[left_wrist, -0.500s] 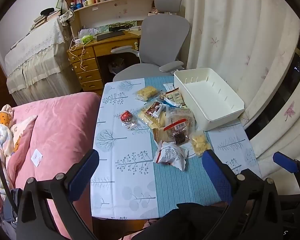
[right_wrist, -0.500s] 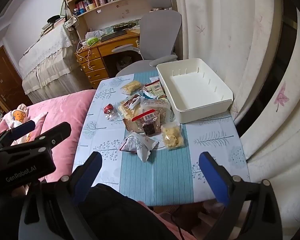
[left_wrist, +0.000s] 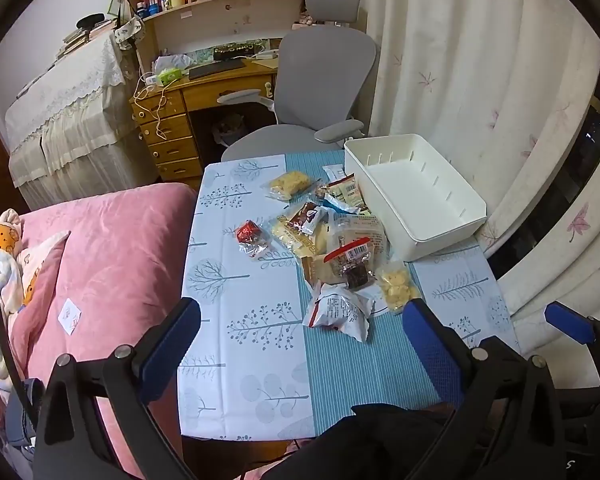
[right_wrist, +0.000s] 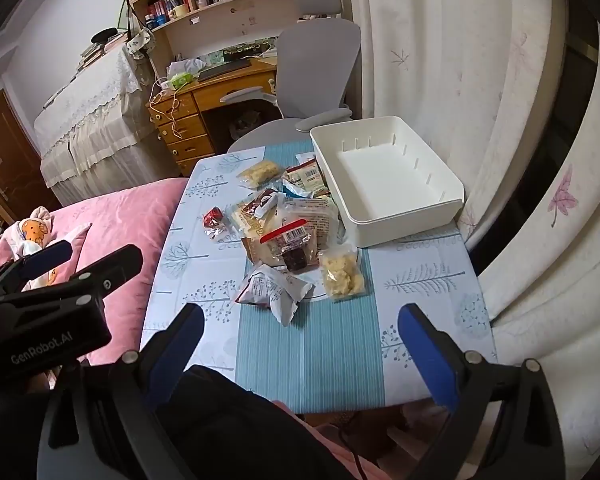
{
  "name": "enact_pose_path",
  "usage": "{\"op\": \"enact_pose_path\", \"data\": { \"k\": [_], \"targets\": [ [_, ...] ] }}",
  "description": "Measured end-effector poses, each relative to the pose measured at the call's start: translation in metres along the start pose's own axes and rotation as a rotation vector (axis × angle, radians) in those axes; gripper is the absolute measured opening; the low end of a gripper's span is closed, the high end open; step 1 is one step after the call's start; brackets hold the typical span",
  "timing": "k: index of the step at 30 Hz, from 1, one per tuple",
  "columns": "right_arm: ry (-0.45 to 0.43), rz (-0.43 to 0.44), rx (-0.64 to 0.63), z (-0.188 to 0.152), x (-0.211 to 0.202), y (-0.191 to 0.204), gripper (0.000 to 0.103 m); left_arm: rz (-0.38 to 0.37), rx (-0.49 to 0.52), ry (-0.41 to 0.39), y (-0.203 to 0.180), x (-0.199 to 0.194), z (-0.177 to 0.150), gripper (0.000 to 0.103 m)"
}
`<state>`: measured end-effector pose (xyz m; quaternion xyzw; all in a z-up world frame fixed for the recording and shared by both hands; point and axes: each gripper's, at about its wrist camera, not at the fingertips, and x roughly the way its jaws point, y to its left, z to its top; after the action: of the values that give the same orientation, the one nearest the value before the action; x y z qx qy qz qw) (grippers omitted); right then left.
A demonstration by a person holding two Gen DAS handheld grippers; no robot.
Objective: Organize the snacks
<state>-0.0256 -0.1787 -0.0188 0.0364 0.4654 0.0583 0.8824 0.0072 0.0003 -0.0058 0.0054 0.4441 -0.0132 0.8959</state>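
Observation:
Several snack packets lie in a pile (left_wrist: 332, 236) (right_wrist: 288, 232) in the middle of a small table with a blue-and-white cloth (left_wrist: 244, 320) (right_wrist: 332, 344). A white crumpled packet (left_wrist: 338, 312) (right_wrist: 276, 288) lies nearest me, a yellow snack bag (left_wrist: 396, 284) (right_wrist: 342, 274) is to its right, and a red wrapped sweet (left_wrist: 250, 234) (right_wrist: 214, 218) is at the left. An empty white bin (left_wrist: 452, 232) (right_wrist: 412, 216) stands at the table's far right. My left gripper (left_wrist: 300, 344) and right gripper (right_wrist: 300, 344) are both open, empty and held above the near table edge.
A pink bed (left_wrist: 112, 248) lies along the table's left side. A grey office chair (left_wrist: 324, 80) and a wooden desk (left_wrist: 204, 92) stand behind the table. Curtains (left_wrist: 480, 80) hang close on the right. The left gripper's body (right_wrist: 48, 308) shows at the right wrist view's left.
Both views have shifted very slightly; the snacks and the bin have not moved. Both grippers remain open.

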Motion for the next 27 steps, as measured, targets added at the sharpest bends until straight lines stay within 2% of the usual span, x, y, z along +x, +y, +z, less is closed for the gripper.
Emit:
{"op": "enact_pose_path", "data": {
  "k": [20,27],
  "targets": [
    [0.010,-0.003,0.003,0.001,0.008,-0.002,0.098,0.012,0.003,0.004,0.006,0.009,0.001,0.100],
    [0.016,-0.005,0.012,0.001,0.019,-0.008,0.098,0.008,0.003,0.004,0.007,0.011,0.001,0.097]
  ]
}}
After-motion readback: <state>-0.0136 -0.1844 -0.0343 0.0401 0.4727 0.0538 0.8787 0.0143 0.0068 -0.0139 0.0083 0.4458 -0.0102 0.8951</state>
